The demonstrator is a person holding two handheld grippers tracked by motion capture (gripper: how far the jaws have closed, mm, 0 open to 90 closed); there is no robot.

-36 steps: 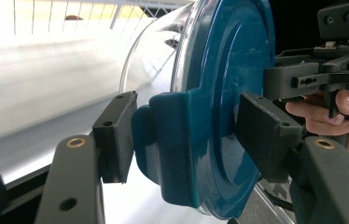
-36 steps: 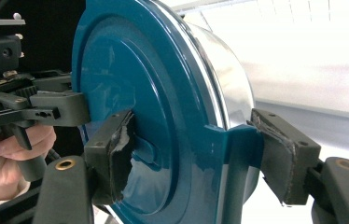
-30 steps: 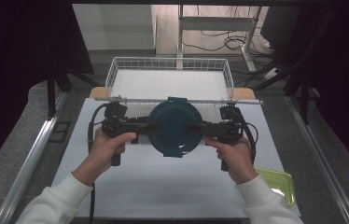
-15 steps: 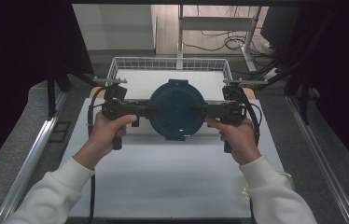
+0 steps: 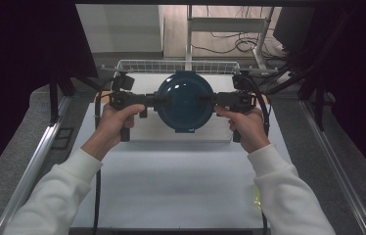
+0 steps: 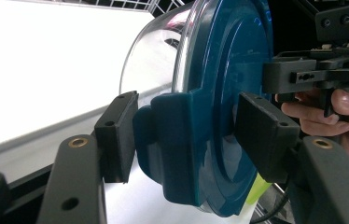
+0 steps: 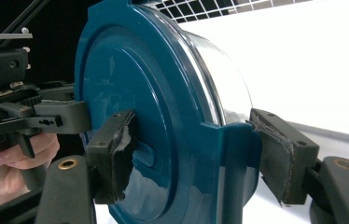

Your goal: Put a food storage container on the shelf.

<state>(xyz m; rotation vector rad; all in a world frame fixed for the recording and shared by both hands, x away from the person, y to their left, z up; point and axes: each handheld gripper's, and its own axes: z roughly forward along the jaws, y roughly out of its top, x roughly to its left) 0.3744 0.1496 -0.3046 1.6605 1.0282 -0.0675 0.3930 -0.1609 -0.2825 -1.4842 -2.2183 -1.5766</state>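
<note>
A round blue container (image 5: 184, 101) with a blue lid and clear body hangs above the white table (image 5: 171, 186), carried between the two grippers. The left gripper (image 5: 157, 100) pinches the clip tab on the container's left rim, one jaw on the lid face and one on the clear side. The right gripper (image 5: 210, 98) clamps the opposite tab the same way; its pads look pressed tight, though glare blurs the contact. A wire basket (image 5: 176, 66) stands just beyond the container. The near table surface lies open; a yellow-green thing (image 5: 256, 197) sits by the right sleeve.
</note>
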